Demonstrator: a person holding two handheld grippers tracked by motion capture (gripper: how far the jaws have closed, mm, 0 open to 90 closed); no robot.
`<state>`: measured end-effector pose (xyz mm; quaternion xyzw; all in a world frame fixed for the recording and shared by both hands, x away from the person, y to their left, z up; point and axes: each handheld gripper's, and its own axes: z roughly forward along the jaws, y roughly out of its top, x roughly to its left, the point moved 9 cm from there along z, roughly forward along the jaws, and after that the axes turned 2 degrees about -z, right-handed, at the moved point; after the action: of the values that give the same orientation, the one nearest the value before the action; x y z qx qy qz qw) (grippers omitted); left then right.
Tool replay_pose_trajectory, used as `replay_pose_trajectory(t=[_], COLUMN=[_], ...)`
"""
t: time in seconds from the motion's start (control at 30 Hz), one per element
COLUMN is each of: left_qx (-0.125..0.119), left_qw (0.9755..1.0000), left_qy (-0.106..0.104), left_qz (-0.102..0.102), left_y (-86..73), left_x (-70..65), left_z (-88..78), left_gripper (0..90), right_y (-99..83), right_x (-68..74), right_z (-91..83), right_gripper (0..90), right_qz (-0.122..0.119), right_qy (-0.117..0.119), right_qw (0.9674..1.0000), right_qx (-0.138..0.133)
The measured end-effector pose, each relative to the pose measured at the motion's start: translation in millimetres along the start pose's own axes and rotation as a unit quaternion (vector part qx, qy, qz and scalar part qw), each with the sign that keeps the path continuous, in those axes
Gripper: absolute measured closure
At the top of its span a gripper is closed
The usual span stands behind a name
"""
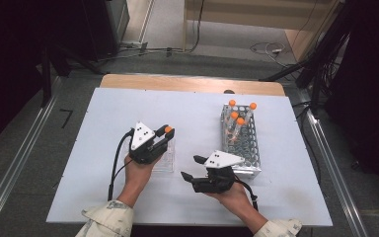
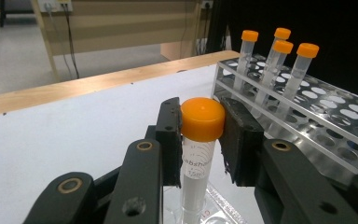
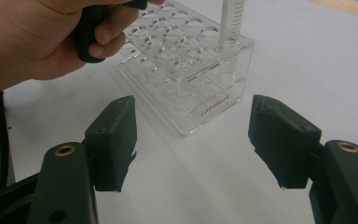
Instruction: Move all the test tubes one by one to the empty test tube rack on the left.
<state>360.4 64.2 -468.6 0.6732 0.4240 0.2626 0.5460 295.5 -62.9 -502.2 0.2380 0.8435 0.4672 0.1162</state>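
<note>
My left gripper clamps orange-capped tube at cap, upright, lower end in clear acrylic rack, left of centre on table. My right gripper jaws wide, empty, hovering near rack's right side. Four capped tubes wait in metal rack far right. Judge: one transfer mid-way, four left. White table otherwise bare; nothing blocks path.

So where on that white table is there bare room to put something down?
The far left of the white table beyond the left gripper lies bare, and so does the strip behind the metal rack. It is crowded between the clear rack, the right gripper and the metal rack.
</note>
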Motion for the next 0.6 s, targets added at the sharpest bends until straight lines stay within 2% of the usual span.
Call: replay_pose_trajectory(t=[0.33,0.5,0.6], left_qx=[0.009,0.025,0.023], left_qw=[0.9999,0.9994,0.9995], left_qy=[0.006,0.012,0.012], left_qz=[0.005,0.02,0.016], left_y=[-1.3,-6.4,-8.1], left_x=[-1.4,-2.2,-2.2], left_z=[1.2,3.0,3.8], left_gripper=[69.7,69.7,69.7], right_y=[0.1,0.3,0.6], right_x=[0.2,0.3,0.1], right_z=[-0.2,-0.3,-0.4], right_gripper=[30.9,30.9,30.9], right_qz=[0.001,0.002,0.002], right_qy=[0.001,0.002,0.001], right_qw=[1.0,1.0,1.0], right_qx=[0.0,-0.001,-0.002])
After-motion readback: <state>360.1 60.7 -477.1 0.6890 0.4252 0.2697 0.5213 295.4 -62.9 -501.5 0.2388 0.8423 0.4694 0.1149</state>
